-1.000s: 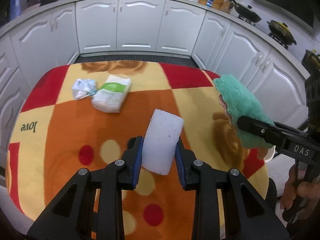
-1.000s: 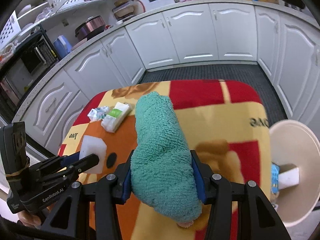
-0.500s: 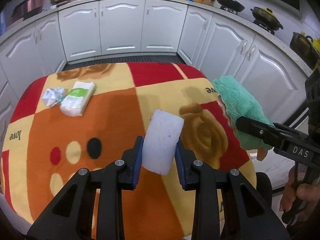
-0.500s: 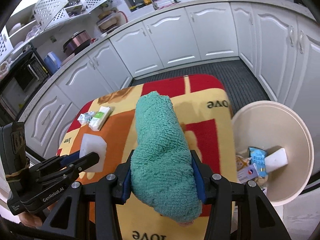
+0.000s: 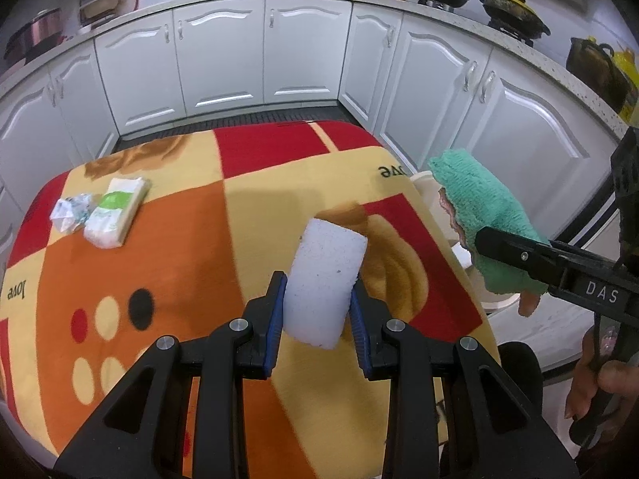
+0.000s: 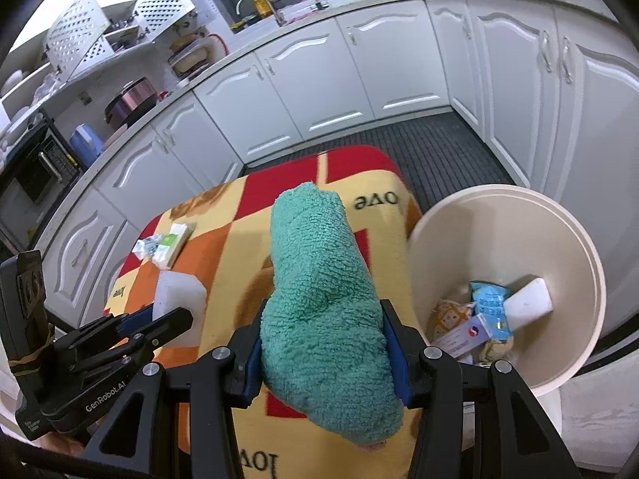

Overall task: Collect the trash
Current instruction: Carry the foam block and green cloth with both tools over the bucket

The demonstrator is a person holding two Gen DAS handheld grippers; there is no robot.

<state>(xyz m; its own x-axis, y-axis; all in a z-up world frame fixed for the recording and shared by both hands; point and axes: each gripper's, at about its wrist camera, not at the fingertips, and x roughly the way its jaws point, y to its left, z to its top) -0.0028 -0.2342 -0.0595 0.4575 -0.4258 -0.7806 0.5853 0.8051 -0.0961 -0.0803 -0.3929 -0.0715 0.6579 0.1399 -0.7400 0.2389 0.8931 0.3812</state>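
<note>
Only the right wrist view looks into the cream bin (image 6: 507, 207) standing off the surface's (image 5: 191, 247) right edge, with a blue snack packet (image 6: 489, 307), a small carton and a white block (image 6: 527, 301) at its bottom; the left wrist view shows just a sliver of its rim behind the cloth. At the surface's far left lie a crumpled wrapper (image 5: 70, 211) touching a tissue pack (image 5: 118, 211). The left gripper (image 5: 317, 307) pinches a white foam block (image 5: 325, 279) above the patterned blanket, its long axis pointing forward along the fingers, tilted slightly right. The right gripper (image 6: 323, 353) clamps a rolled teal cloth (image 6: 319, 279), long axis pointing away, hiding the surface's middle.
</note>
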